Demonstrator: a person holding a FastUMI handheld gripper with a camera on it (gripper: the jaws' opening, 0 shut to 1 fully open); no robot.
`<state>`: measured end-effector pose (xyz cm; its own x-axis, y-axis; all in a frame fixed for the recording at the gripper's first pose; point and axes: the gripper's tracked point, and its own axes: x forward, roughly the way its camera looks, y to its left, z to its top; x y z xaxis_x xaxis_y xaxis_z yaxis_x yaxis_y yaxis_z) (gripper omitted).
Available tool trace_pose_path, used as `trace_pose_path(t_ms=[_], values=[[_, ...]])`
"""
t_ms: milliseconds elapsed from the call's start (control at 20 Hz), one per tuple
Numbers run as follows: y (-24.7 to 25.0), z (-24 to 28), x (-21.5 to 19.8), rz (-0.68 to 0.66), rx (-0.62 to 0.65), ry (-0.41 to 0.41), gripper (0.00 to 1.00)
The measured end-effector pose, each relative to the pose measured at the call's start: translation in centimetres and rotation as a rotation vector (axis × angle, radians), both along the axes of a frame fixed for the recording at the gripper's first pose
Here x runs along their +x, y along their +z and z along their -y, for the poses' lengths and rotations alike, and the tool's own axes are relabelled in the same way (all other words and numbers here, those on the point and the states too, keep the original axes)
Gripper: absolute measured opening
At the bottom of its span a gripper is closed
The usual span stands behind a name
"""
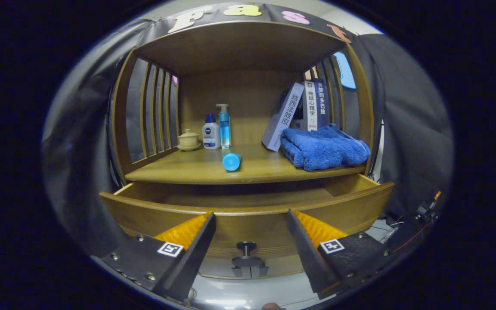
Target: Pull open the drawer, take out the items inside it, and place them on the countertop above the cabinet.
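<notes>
On the countertop [205,170] beyond the drawer [248,215], a blue bottle [231,162] lies past the open, empty tongs [250,221].

Tool [250,215] level, fingers spread wide, holding nothing.

Drawer [248,202]: wooden, pulled open below the worktop; what shows of its inside looks bare, and its front wall hides the rest.
Drawer knob [246,247]: dark, round, on the drawer front, between the tool's fingers.
Blue tube [232,161]: lying on the worktop [187,170], cap end toward the drawer.
Tool [250,217]: fingers spread, gripping nothing.
</notes>
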<state>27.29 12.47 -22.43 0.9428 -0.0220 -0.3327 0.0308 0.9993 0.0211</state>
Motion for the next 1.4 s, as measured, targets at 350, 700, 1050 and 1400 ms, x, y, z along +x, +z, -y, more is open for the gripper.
trace_pose_path(t_ms=[350,700,1050,1400], values=[[-0.5,-0.2,2.8,0.017,0.011,-0.012,0.99],[-0.7,-0.3,5.4,0.034,-0.024,-0.018,1.00],[-0.9,-0.3,6.6,0.034,-0.003,-0.022,1.00],[-0.4,-0.6,6.7,0.056,-0.046,-0.001,0.99]])
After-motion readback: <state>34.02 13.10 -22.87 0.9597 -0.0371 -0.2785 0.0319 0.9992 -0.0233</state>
